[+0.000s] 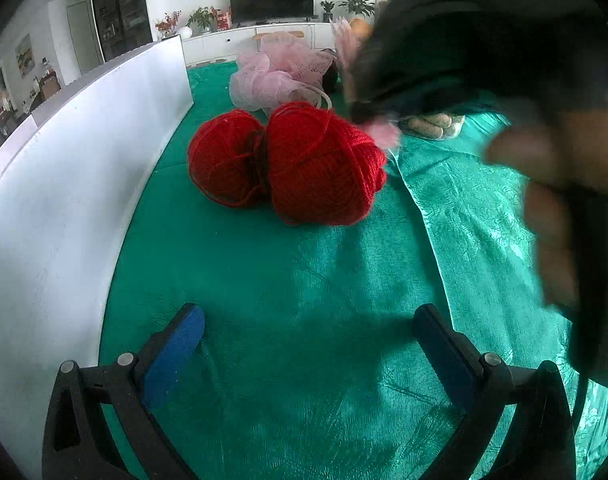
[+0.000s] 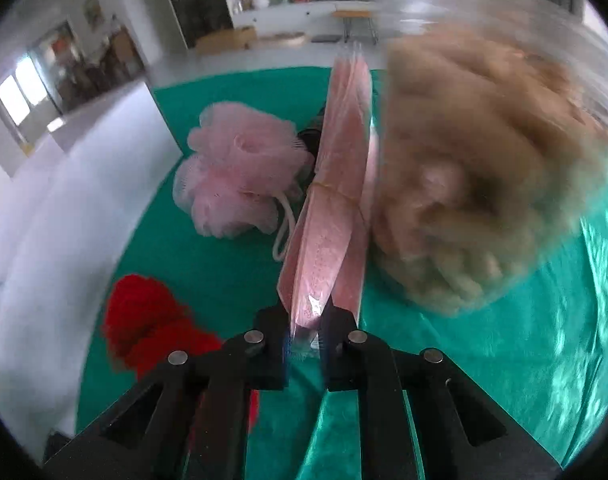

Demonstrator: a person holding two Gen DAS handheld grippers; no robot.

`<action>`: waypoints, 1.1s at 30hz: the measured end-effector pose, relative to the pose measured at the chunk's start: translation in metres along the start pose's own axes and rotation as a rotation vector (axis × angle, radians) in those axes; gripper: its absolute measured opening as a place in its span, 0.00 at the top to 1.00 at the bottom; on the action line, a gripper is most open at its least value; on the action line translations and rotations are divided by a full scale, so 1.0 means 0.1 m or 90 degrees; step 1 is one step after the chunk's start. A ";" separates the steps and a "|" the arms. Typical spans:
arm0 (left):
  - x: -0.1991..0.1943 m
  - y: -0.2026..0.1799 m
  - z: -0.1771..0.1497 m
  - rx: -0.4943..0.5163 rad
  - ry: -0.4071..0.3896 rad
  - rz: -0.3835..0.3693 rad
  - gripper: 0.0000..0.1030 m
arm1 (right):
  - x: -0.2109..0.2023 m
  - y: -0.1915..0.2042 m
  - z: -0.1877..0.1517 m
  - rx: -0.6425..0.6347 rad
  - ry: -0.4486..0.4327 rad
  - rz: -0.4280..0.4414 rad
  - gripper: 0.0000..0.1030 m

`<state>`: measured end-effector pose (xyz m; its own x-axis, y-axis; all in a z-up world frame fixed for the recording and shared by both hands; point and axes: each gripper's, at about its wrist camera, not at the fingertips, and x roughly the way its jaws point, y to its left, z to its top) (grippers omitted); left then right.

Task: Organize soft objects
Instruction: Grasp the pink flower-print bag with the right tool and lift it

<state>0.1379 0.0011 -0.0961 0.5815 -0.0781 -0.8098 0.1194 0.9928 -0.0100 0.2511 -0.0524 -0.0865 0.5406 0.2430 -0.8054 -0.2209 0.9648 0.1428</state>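
My right gripper (image 2: pixel 306 320) is shut on the lower end of a flat pink pad (image 2: pixel 336 184) wrapped in clear film, held upright above the green cloth. Just right of it is a clear jar (image 2: pixel 476 168) stuffed with beige fluffy material, blurred. A pink mesh bath pouf (image 2: pixel 236 168) with a white cord lies to the left, and red yarn (image 2: pixel 144 320) nearer. In the left wrist view my left gripper (image 1: pixel 308 320) hovers open and empty over the cloth. Two red yarn balls (image 1: pixel 296 164) lie ahead of it, with the pouf (image 1: pixel 280 76) behind them.
A white board (image 1: pixel 64 200) walls off the left side of the green tablecloth (image 1: pixel 304 280). A person's hand (image 1: pixel 544 168), blurred, fills the right of the left wrist view. A dark object (image 2: pixel 308 140) sits behind the pouf. Beyond the table is a living room.
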 end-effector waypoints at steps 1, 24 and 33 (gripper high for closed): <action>0.00 0.00 0.00 0.000 0.000 0.000 0.00 | -0.15 -0.06 -0.11 0.004 -0.004 0.023 0.89; 0.00 0.00 0.01 0.001 0.000 0.000 0.00 | -1.51 -2.19 -1.74 0.405 -0.199 0.003 0.29; 0.01 0.00 0.01 0.001 0.000 0.000 0.00 | -1.63 -1.46 -1.77 0.240 -0.192 0.114 0.29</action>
<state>0.1392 0.0011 -0.0959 0.5814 -0.0775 -0.8099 0.1202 0.9927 -0.0087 0.0511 -0.2504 -0.0778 0.7439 0.3723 -0.5549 -0.0536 0.8610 0.5057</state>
